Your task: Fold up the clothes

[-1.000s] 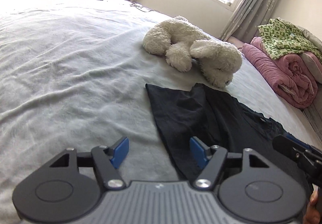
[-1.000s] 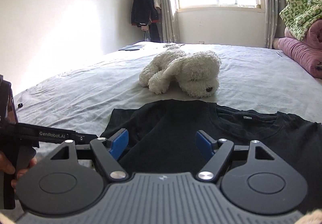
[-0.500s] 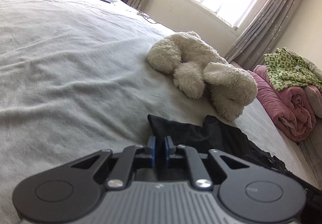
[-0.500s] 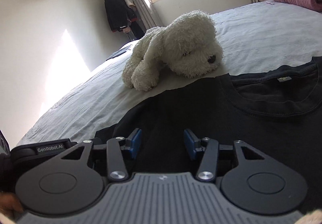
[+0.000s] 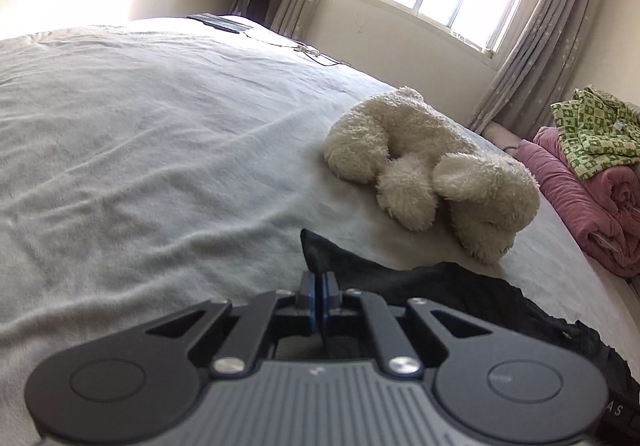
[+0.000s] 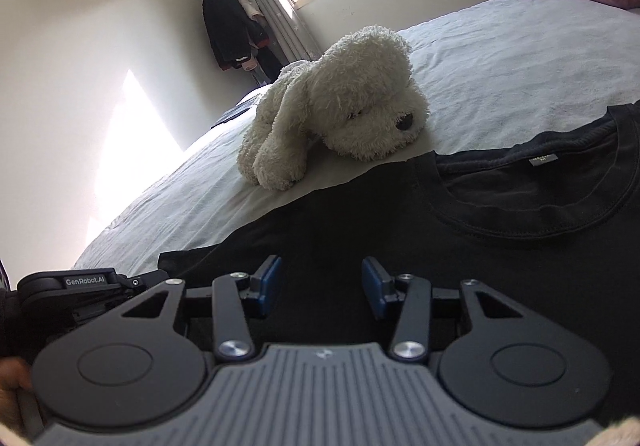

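Blue pads on the left gripper (image 5: 319,296) are pressed together with black cloth pinched between them, so it's clamped on the sleeve corner of the black t-shirt (image 5: 452,286), and that corner pokes up in a little peak just past the fingertips. The right gripper (image 6: 320,288) sits with its jaws spread fairly wide, low over the shirt's chest area (image 6: 360,230), gripping nothing as far as I can see. I honestly can't tell if the pads touch the fabric or just hover.

The shirt lies spread on the grey bed sheet (image 5: 160,149), collar and tag toward the white plush dog (image 6: 344,105), which sits just beyond the shirt's top edge.

Handling-wise: it's thin cotton jersey, light and totally floppy, so it'll drape and sag wherever it isn't held. Not slippery, not fragile. Hems, sleeve ends and shoulder seams look like the best places to pinch, since a mid-panel grab just bunches it up.

Compared with a second ago: the left jaws were wide open over the sleeve edge then, and now they're closed on it. The right gripper has dropped lower and closer to the cloth, with its gap a bit narrower.
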Action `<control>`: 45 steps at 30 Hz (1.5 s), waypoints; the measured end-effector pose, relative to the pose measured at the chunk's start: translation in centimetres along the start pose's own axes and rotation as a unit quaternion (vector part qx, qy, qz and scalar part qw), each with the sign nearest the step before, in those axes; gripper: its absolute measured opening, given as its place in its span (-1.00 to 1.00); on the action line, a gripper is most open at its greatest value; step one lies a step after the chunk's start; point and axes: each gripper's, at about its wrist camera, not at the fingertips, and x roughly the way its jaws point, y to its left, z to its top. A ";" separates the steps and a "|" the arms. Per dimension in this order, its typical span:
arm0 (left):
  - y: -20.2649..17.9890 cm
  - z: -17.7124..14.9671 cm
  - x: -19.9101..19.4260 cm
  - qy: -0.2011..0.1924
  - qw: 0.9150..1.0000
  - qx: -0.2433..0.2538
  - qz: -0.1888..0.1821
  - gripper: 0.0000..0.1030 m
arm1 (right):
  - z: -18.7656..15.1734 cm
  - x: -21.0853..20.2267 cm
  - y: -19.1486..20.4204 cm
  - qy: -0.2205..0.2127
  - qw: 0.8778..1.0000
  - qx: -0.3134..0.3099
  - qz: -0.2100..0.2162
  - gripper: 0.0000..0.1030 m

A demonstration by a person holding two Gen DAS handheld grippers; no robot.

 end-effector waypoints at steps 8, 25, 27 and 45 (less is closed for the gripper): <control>-0.3 -0.8 -0.2 0.054 0.999 0.008 0.002 -0.61 | 0.2 0.3 0.4 0.017 1.000 -0.018 0.006 -0.09; -3.0 -3.8 -4.5 0.148 0.989 0.018 0.018 -0.97 | 1.2 -0.6 1.9 0.069 0.994 -0.076 0.043 -0.08; -3.4 -3.9 -5.4 0.095 0.993 0.041 0.055 -0.97 | 1.1 -0.4 1.7 0.072 0.994 -0.074 0.041 -0.08; -1.5 -7.9 -11.2 0.187 0.982 0.000 -0.033 -0.59 | 0.7 -1.7 5.3 0.105 0.977 -0.140 0.122 -0.09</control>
